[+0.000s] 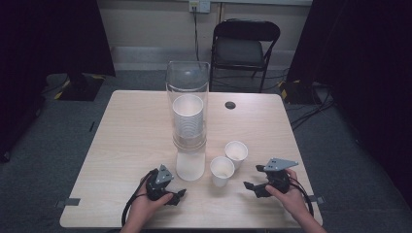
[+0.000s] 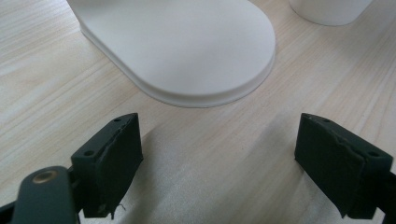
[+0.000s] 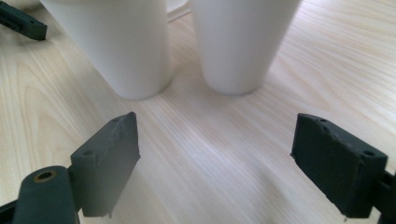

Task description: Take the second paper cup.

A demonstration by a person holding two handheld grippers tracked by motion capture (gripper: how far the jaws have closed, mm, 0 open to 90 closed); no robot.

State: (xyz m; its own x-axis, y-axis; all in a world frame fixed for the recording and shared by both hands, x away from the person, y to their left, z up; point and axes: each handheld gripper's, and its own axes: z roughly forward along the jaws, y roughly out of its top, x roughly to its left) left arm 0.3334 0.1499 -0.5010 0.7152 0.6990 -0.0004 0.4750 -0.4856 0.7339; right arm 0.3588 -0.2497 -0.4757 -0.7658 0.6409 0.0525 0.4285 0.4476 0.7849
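Both the left gripper (image 1: 180, 194) and right gripper (image 1: 248, 187) stand wide open and empty at the lower middle of the high view. The two paper cups (image 1: 222, 170) stand side by side just above the right gripper, so a careless reach for one could knock over its neighbour or nudge the dispenser (image 1: 188, 109).

Two cups (image 1: 228, 162) right of dispenser (image 1: 188, 121)

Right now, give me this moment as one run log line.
left tool: open, by dispenser base | right tool: open, facing two cups | nothing held
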